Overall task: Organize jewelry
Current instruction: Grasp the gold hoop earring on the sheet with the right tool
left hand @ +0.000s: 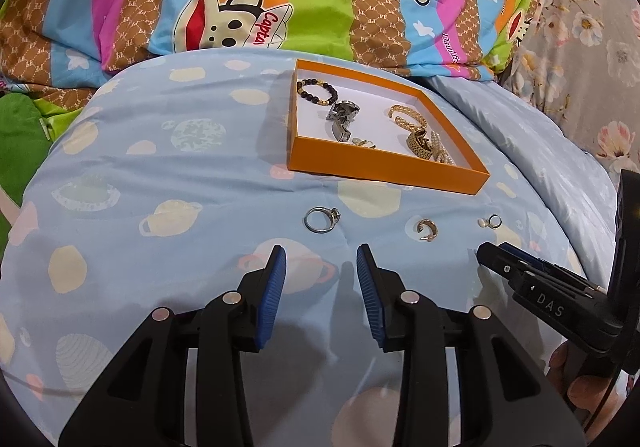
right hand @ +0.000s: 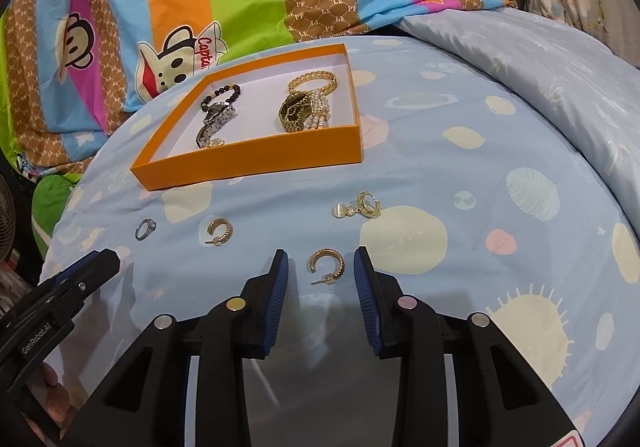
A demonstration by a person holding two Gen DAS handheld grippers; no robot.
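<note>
Gold hoop earring (right hand: pixel 326 265) flat btwn right gripper (right hand: pixel 320 267) jaws, apart; post points left.

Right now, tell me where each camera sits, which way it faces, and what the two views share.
Left wrist: sits on the left gripper, facing forward over the blanket at the silver ring; its open fingers show, the right gripper at right.
Right wrist: sits on the right gripper, facing forward; a gold hoop earring lies between its open fingers.
Shared: the orange box, the silver ring.
</note>
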